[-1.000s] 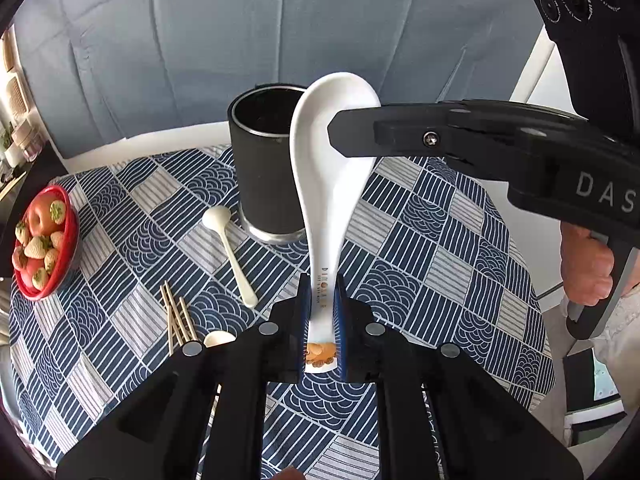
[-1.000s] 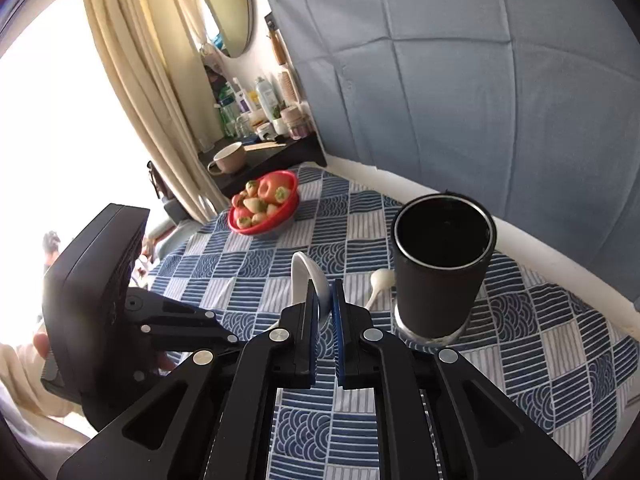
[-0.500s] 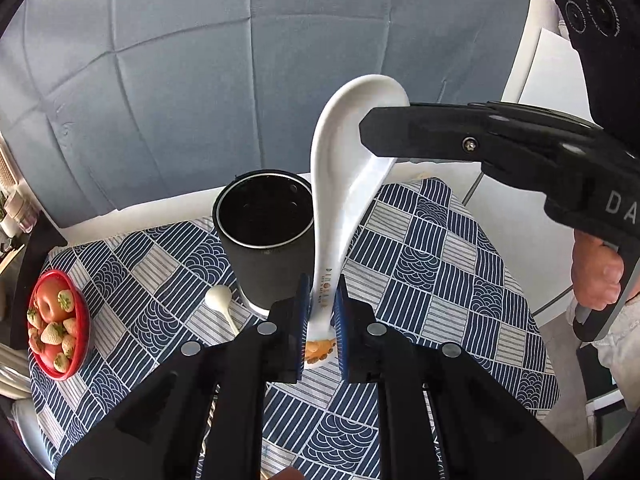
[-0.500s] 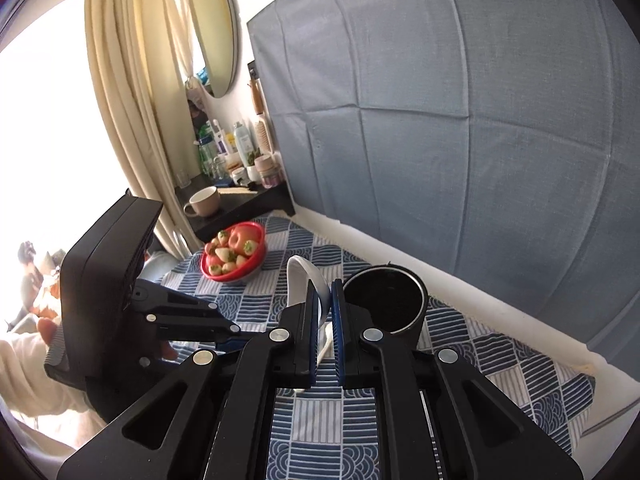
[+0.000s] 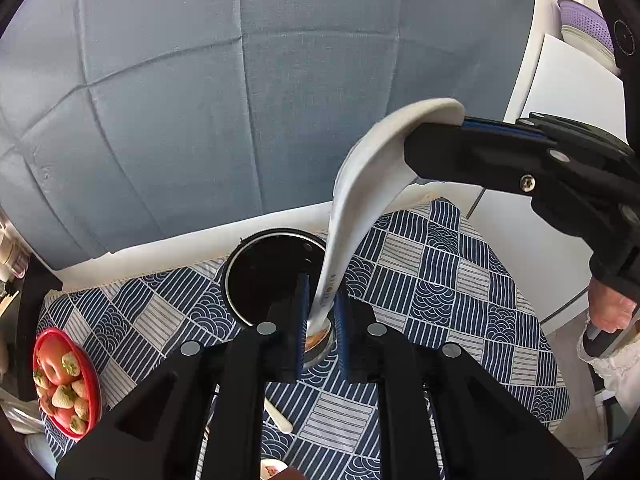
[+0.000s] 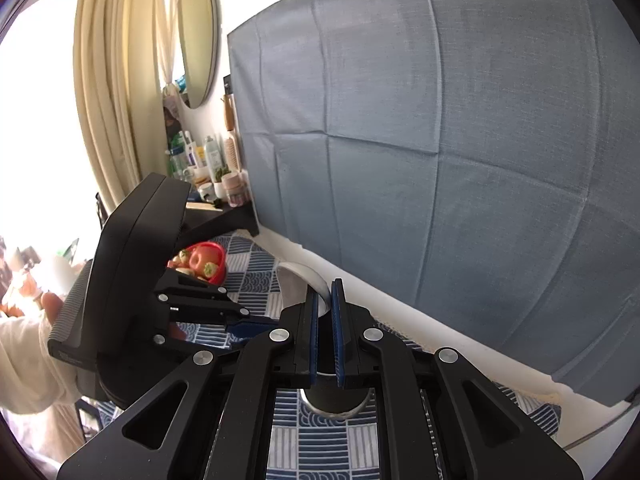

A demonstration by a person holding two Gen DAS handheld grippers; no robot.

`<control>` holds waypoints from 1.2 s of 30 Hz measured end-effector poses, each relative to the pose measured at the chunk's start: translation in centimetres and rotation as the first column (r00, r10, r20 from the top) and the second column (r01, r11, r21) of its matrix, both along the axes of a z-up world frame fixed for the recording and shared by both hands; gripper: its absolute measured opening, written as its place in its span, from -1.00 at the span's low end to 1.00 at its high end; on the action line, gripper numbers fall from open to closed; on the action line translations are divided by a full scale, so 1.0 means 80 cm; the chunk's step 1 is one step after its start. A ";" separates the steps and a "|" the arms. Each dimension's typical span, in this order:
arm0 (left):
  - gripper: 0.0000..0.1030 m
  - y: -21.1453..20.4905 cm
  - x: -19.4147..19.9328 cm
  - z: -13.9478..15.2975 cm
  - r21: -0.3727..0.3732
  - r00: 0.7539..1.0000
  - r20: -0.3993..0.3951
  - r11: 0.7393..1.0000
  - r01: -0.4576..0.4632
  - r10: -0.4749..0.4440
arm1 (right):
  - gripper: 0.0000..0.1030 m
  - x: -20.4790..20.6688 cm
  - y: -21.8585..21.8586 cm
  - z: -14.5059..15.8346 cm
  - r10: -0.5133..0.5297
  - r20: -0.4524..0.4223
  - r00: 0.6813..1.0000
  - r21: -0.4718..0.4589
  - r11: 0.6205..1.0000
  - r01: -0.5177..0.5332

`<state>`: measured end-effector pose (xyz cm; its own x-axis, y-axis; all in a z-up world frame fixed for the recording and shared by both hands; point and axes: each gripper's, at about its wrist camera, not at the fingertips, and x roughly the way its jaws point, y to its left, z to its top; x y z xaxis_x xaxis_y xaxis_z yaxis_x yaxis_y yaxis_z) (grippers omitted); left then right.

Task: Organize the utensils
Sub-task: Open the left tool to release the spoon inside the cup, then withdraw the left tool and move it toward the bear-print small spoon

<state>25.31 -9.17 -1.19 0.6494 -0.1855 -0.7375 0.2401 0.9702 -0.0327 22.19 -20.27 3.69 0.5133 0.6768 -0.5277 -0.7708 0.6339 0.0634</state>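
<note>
A white ceramic soup spoon point(image 5: 360, 196) hangs in the air above the black cylindrical utensil holder point(image 5: 264, 276). My right gripper point(image 5: 436, 136) is shut on the spoon's bowl; in the right wrist view the bowl point(image 6: 298, 284) shows between its blue pads point(image 6: 314, 316). My left gripper point(image 5: 322, 312) has its jaws a little apart around the spoon's handle end, and the pads no longer press on it. The holder point(image 6: 336, 400) stands on the checked tablecloth point(image 5: 440, 280) right below both grippers.
A red bowl of fruit point(image 5: 64, 384) sits at the table's left edge, also in the right wrist view point(image 6: 204, 266). A cream spoon handle point(image 5: 276, 416) lies on the cloth under my left gripper. A grey-blue backdrop point(image 5: 240, 100) hangs behind the table. A cluttered shelf point(image 6: 208, 188) stands at the far left.
Both grippers rose with the spoon and moved over the holder. The spoon tilted, bowl to the right. My left gripper's jaws have loosened from the handle.
</note>
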 end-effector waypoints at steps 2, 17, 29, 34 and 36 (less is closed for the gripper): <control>-0.75 0.000 0.010 -0.001 -0.003 1.000 0.003 1.000 0.009 -0.009 | -0.87 0.007 0.002 0.000 -0.015 0.009 1.000 -0.005 1.000 0.015; 0.88 0.032 0.024 -0.026 -0.052 0.999 0.038 0.998 -0.033 0.035 | 0.25 0.033 0.014 -0.037 -0.113 -0.018 0.993 -0.049 0.993 0.112; 0.88 0.089 -0.018 -0.059 0.008 0.992 -0.025 0.993 -0.120 0.121 | 0.62 0.023 -0.013 -0.046 -0.195 -0.062 0.979 -0.038 0.980 0.193; 0.88 0.115 -0.038 -0.068 0.028 0.988 -0.047 0.989 -0.148 0.149 | 0.65 0.014 -0.004 -0.056 -0.205 -0.074 0.976 -0.042 0.979 0.202; 0.88 0.126 -0.047 -0.071 0.038 0.985 -0.055 0.986 -0.161 0.163 | 0.65 0.010 0.001 -0.060 -0.199 -0.083 0.976 -0.044 0.980 0.196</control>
<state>21.58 0.91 -6.88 0.6247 -0.0558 -0.7789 0.0781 0.9969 -0.0088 22.96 -20.16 -1.12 0.5863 0.5468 -0.5977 -0.6226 0.7762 0.0993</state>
